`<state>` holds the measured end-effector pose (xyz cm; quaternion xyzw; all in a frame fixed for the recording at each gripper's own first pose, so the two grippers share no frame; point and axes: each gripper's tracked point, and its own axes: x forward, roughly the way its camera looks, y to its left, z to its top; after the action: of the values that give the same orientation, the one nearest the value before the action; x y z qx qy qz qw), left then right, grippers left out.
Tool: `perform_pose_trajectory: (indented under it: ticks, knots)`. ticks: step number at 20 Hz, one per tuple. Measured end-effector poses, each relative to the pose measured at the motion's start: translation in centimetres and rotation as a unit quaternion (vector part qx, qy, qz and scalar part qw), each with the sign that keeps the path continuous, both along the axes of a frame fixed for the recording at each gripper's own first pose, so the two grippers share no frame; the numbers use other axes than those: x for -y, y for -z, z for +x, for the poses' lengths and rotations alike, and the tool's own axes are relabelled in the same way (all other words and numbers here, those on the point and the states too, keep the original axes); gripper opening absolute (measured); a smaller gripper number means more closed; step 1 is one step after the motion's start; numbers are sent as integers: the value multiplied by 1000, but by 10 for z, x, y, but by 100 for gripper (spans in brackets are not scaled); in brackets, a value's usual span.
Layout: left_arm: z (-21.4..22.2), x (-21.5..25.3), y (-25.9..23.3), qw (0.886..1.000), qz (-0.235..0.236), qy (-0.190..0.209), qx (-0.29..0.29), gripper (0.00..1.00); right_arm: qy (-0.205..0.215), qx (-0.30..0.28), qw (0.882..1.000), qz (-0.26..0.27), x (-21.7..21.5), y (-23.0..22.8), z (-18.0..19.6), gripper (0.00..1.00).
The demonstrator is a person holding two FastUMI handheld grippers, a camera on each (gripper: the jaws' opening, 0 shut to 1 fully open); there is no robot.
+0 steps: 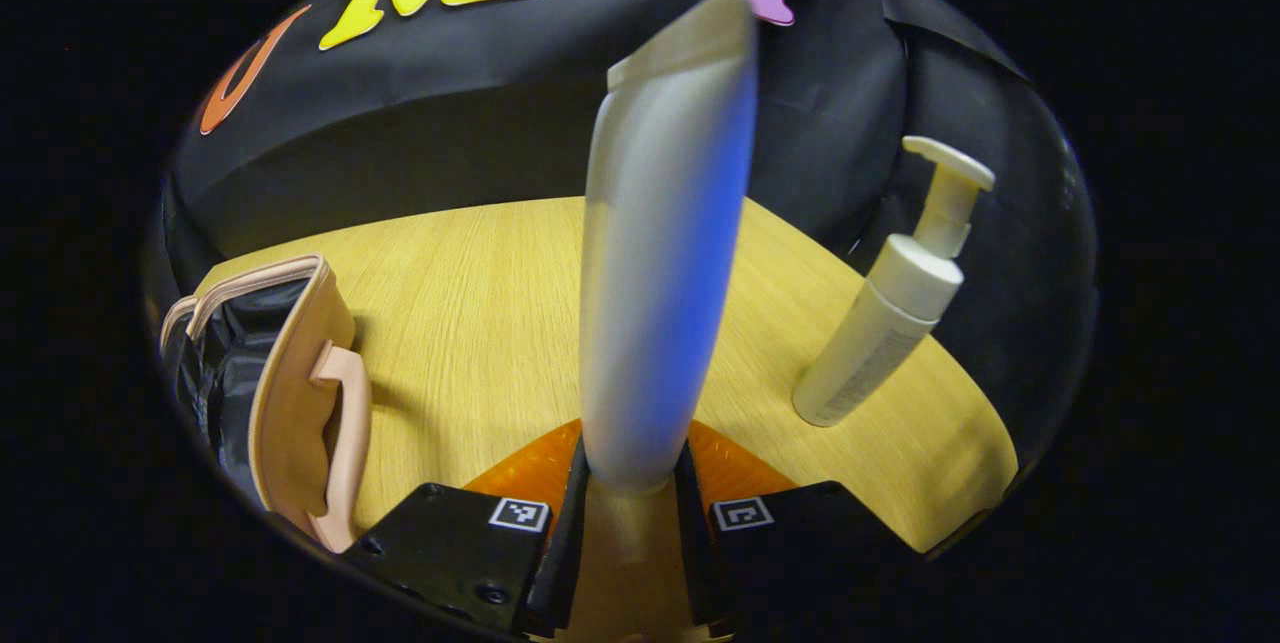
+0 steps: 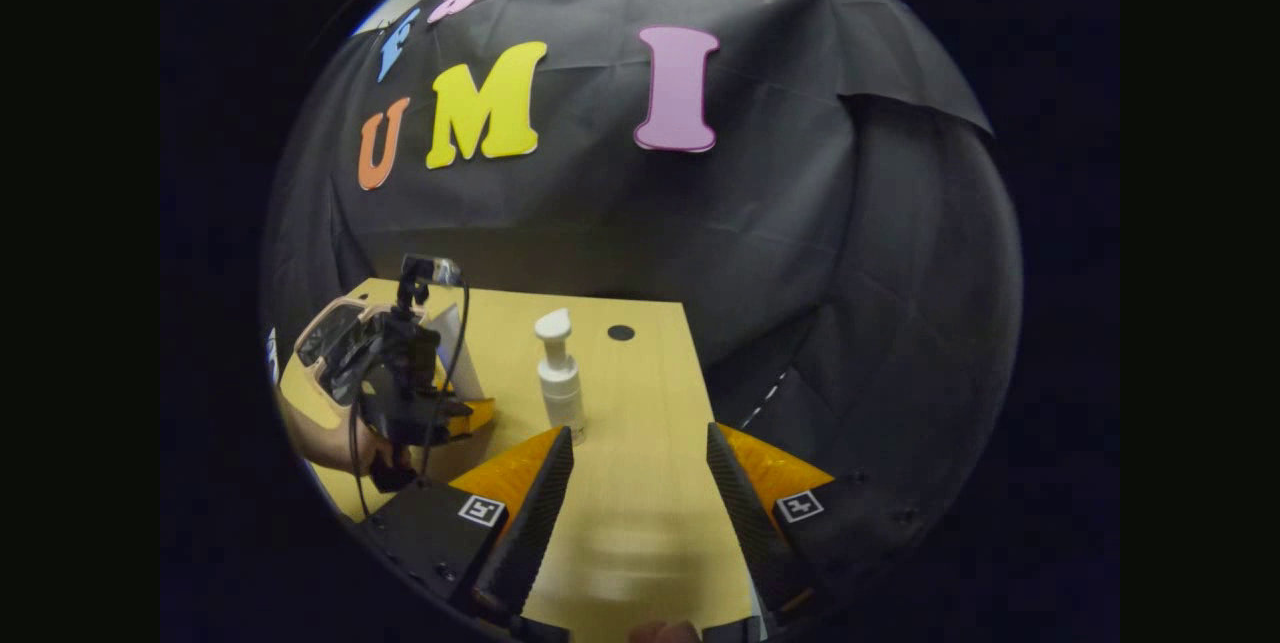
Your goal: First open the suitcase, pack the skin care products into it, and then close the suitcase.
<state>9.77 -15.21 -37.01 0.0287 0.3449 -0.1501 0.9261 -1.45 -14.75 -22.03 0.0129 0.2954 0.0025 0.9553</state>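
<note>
Pale wood bench (image 1: 470, 323) carries the open suitcase (image 1: 290, 383) at its left and a pump bottle (image 1: 885, 308) standing well apart. Left hand-held gripper (image 1: 630, 513) clamps an upright tube (image 1: 660, 273) between both fingers; right hand-held gripper (image 2: 640, 513) is spread wide, holding nothing.

We see a light wooden table (image 2: 640, 483) with a plain grained top. A white pump bottle (image 2: 558, 378) stands upright on it, toward the far edge and away from the corners. Near it, closer to the far edge, a small dark round spot (image 2: 621, 332) marks the wood; it may be a hole, though we cannot tell. At the table's left edge lies the open pink suitcase (image 1: 290, 393), its dark lining showing and its handle facing inward.
</note>
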Motion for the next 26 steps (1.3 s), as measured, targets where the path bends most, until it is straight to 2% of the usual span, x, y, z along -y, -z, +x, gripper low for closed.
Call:
perform_pose_trajectory:
  ticks: [1,2,3,4,6,11,17,20,22,24,26]
  knots:
    - [-7,-2,-10,1000,-1,8,-3,52,-12,0,1000,4,-9,7,5,80]
    - [-14,-5,-20,1000,-3,13,-5,45,-25,4,1000,9,-19,15,12,80]
    - [-24,-9,-36,1000,-10,15,-5,52,-34,7,999,14,-29,23,20,80]
    - [-34,-15,-51,1000,-13,15,-4,44,-43,8,999,21,-37,34,31,80]
    - [-57,-33,-79,1000,-18,7,-5,44,-53,-1,998,39,-54,58,51,80]
    - [-100,-84,-128,998,-27,-54,-8,44,-65,-34,995,63,-74,110,87,80]
    - [-127,-159,-155,990,4,-137,0,44,-65,-63,993,77,-84,146,118,77]
    - [-140,-187,-159,985,8,-172,-1,44,-62,-68,993,77,-86,153,130,60]
    - [-143,-201,-159,983,9,-186,-4,44,-62,-69,993,72,-87,154,134,60]
    - [-145,-210,-158,981,4,-193,-10,45,-62,-73,993,66,-89,153,135,52]
    - [-145,-220,-153,981,-6,-190,-24,44,-54,-76,993,69,-86,146,131,49]
